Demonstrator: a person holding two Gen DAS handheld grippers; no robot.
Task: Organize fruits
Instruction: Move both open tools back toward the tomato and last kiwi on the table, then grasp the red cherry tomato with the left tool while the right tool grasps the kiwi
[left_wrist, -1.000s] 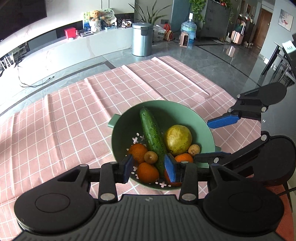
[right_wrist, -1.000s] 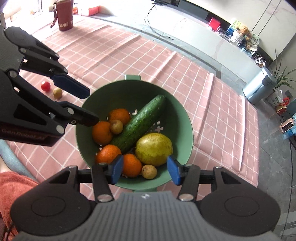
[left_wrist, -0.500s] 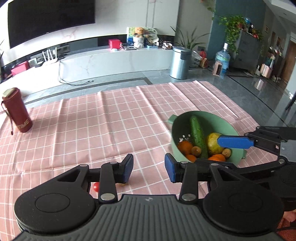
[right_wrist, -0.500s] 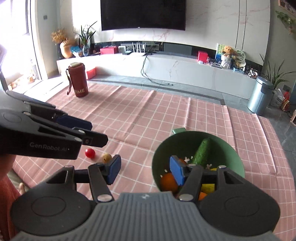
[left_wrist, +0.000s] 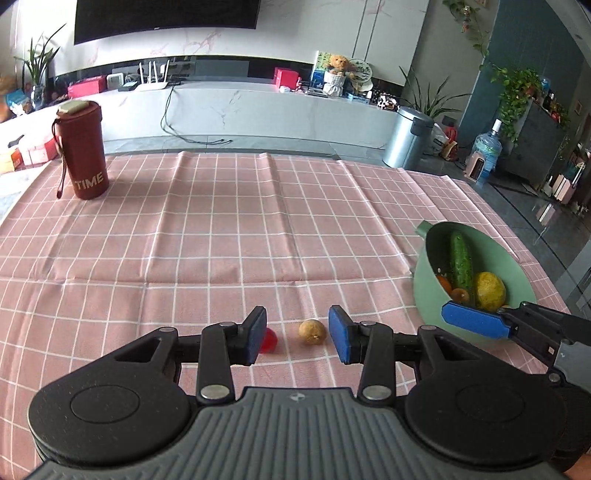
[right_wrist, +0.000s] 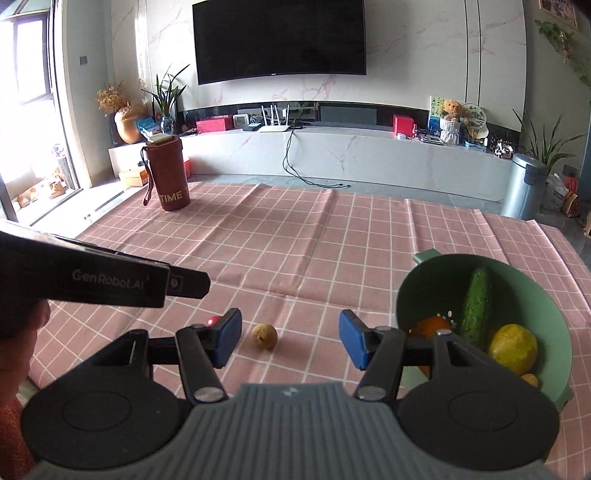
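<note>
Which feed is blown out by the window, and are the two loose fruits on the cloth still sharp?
Right wrist: window at far left overexposed, straight lines bowed by fisheye; brown fruit sharp, red fruit mostly hidden by a finger. Left wrist: even light, both sharp, soft shadows.

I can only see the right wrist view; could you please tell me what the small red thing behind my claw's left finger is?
Observer: It is a small round red fruit on the pink checked tablecloth, beside the small round tan fruit and not touching it.
Operator: Is the left claw open?
Observer: Yes, the left claw is open, and the tan fruit lies just ahead of its gap.
Operator: Is anything in the bowl hidden from me?
Observer: A small round brown fruit sits against the long green cucumber in the green plastic bowl.
</note>
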